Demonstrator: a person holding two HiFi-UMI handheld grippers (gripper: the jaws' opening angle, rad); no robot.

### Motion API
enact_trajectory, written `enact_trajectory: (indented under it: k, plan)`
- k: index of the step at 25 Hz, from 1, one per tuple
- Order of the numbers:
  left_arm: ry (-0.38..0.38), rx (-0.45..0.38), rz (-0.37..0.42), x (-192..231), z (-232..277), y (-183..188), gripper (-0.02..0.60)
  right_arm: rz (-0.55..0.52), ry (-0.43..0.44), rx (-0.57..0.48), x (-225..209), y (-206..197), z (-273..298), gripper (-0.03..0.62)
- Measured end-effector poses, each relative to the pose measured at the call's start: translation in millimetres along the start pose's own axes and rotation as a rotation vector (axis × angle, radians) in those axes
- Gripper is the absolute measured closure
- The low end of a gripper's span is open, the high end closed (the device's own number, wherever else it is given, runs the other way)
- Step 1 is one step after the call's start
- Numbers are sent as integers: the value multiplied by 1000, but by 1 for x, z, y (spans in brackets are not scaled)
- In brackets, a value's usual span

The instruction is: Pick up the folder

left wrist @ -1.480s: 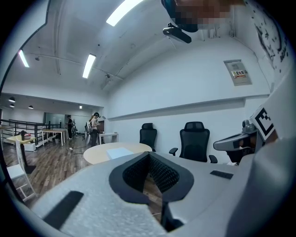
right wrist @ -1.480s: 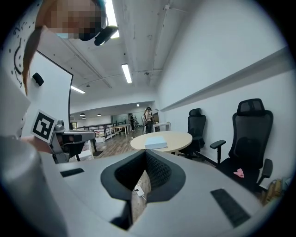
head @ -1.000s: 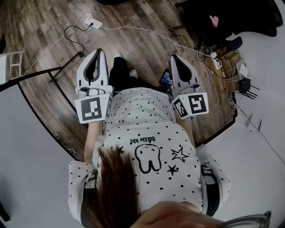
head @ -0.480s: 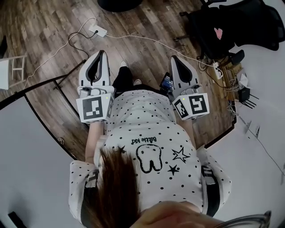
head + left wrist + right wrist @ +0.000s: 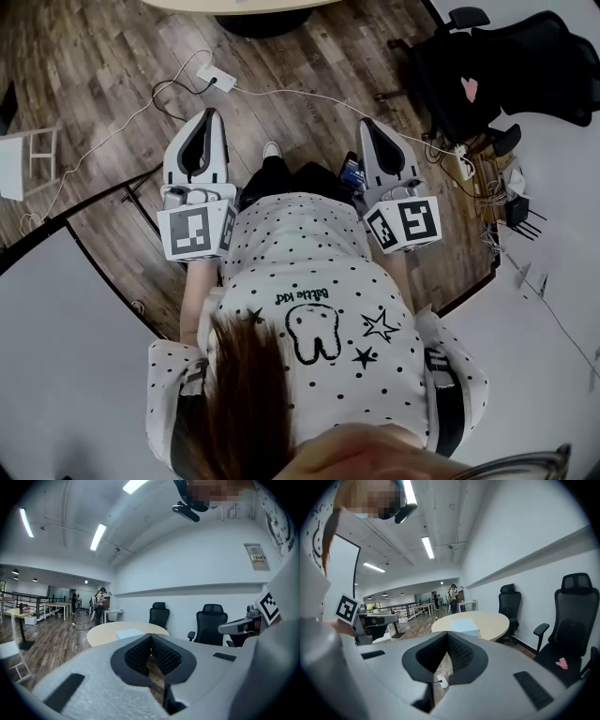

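Observation:
A pale blue folder (image 5: pixel 128 633) (image 5: pixel 464 626) lies flat on a round beige table (image 5: pixel 100 638) (image 5: pixel 494 619), some way ahead of both grippers. In the head view only the table's near edge (image 5: pixel 234 5) shows, at the top. My left gripper (image 5: pixel 209 114) (image 5: pixel 150 637) and my right gripper (image 5: pixel 367 124) (image 5: pixel 447 633) are held level in front of the person's body, side by side over the wooden floor. Both are shut with nothing between their pads.
Black office chairs (image 5: pixel 487 66) (image 5: pixel 159 614) (image 5: pixel 574 620) stand to the right of and behind the table. A white power strip (image 5: pixel 221 78) with cables lies on the floor ahead. A white stool (image 5: pixel 21 161) is at the left, and a tangle of cables (image 5: pixel 487 141) at the right. People (image 5: pixel 100 605) stand far off.
The floor has slid down the head view as the person walked forward. The table's edge has come in at the top. Both grippers stay shut and level.

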State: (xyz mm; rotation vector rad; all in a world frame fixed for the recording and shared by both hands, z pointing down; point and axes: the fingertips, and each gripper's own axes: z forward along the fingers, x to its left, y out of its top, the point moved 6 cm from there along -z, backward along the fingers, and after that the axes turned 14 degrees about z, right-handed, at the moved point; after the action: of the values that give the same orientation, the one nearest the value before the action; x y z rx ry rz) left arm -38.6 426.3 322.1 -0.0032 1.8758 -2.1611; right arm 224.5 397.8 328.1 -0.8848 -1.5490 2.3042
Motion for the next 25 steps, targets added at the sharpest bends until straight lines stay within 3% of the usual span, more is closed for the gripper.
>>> enact_trajectory:
  k: [12, 25]
  plan:
    - [-4, 48, -34, 26, 28, -15, 566, 13, 0, 30, -3, 5, 48, 588]
    - [50, 72, -49, 35, 118, 2, 566, 15, 46, 80, -61, 49, 122, 588]
